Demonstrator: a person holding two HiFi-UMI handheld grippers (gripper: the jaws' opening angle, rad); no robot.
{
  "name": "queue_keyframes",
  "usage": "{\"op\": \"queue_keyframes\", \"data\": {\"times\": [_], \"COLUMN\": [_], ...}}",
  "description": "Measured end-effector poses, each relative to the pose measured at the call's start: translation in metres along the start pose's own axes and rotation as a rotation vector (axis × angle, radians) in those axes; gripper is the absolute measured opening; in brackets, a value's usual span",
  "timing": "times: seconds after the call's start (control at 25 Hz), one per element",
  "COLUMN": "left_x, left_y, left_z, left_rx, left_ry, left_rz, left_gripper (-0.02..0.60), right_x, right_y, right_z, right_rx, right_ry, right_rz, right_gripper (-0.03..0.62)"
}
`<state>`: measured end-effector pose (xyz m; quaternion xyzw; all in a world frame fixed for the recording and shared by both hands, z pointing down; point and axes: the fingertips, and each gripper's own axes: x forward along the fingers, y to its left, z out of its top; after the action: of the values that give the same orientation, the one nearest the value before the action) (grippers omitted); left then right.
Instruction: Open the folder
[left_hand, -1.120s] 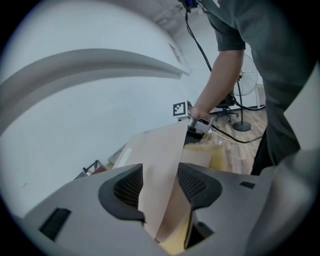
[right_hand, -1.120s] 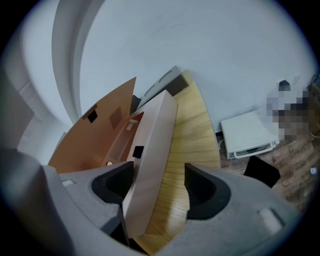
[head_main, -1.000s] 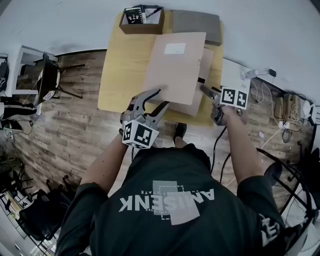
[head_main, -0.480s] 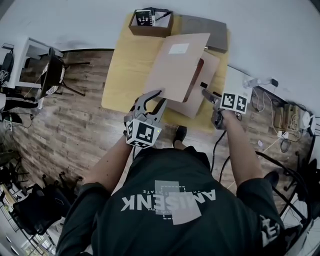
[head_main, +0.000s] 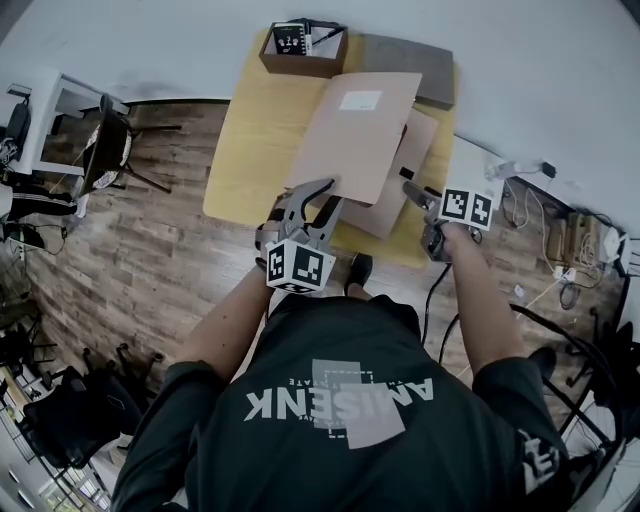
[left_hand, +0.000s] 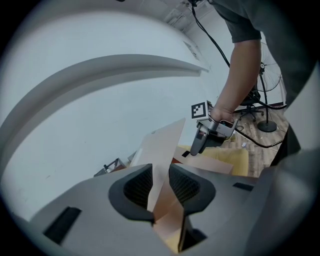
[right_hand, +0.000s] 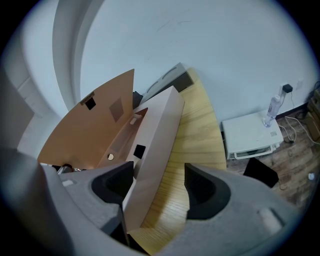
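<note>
A brown folder lies on the yellow wooden table (head_main: 255, 130), its front cover (head_main: 355, 135) raised off the back panel (head_main: 395, 205). My left gripper (head_main: 325, 197) is at the cover's near edge. In the left gripper view the cover (left_hand: 165, 145) runs up between the pads, and the left gripper (left_hand: 160, 182) has just been closing and is shut on it. My right gripper (head_main: 410, 185) is at the folder's right side. There the folder's pale side flap (right_hand: 155, 140) leans on the left finger, and the right gripper (right_hand: 157, 192) stands open.
A cardboard box (head_main: 300, 45) with small items and a grey flat pad (head_main: 405, 55) sit at the table's far edge. A white box (right_hand: 252, 135) stands on the floor to the right among cables (head_main: 560, 220). A chair (head_main: 100, 150) stands at the left.
The left gripper's jaws, wide apart a second ago, have narrowed onto the cover's near edge. The right gripper has stayed at the folder's right side.
</note>
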<state>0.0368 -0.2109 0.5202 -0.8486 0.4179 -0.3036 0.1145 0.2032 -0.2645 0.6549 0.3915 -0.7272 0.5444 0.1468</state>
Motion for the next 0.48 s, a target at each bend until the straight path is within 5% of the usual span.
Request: {"op": "queue_keyframes", "data": {"times": [0.16, 0.36, 0.48], "left_x": [0.005, -0.002, -0.009], "left_y": [0.001, 0.007, 0.019], "left_z": [-0.012, -0.014, -0.015], "left_rx": [-0.059, -0.034, -0.123], "left_ry": [0.046, 0.053, 0.05], "left_rz": [-0.022, -0.027, -0.021], "left_gripper": [0.062, 0.023, 0.012], "right_x": [0.001, 0.001, 0.002], "right_y": [-0.001, 0.0, 0.001], "right_z": [-0.001, 0.0, 0.0], "right_rx": [0.01, 0.0, -0.007], "right_ry": [0.002, 0.014, 0.022], "right_rz": [0.017, 0.02, 0.02], "right_gripper": [0.305, 0.305, 0.305]}}
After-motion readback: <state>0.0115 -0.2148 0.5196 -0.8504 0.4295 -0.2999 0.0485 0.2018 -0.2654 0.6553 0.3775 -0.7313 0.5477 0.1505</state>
